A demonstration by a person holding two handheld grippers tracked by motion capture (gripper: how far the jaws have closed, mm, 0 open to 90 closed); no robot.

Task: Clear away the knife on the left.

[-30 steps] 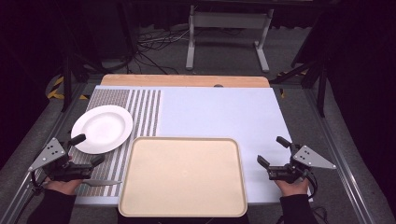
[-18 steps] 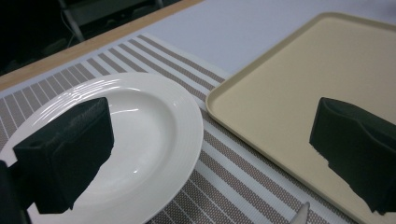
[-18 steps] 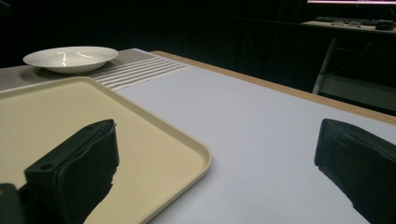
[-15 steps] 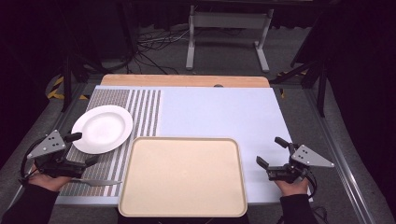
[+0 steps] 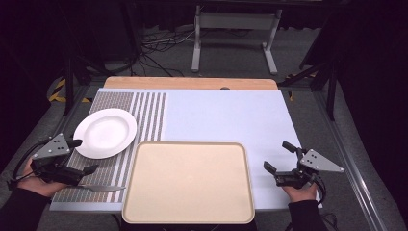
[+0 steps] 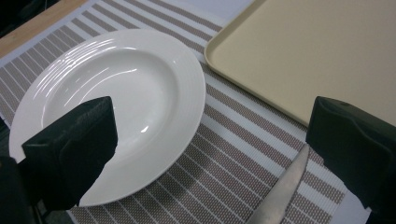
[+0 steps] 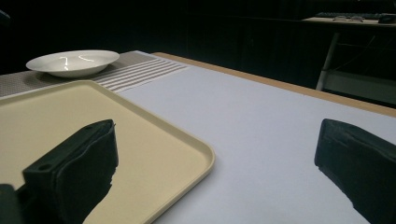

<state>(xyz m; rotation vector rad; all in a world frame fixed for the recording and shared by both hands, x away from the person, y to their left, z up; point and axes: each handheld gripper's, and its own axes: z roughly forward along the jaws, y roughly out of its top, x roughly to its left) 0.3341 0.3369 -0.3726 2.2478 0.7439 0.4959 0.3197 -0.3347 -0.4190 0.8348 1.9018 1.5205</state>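
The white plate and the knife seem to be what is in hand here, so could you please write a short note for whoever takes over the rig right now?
Left claw: open, holding nothing, jaws wide near the white plate and above the knife.
Right claw: open, holding nothing, right of the tray.
Things: plate and knife both lie on the striped mat; knife just left of the tray.
Done: nothing on the tray yet.
Left: probably grasp the plate or knife; the aim is my guess.
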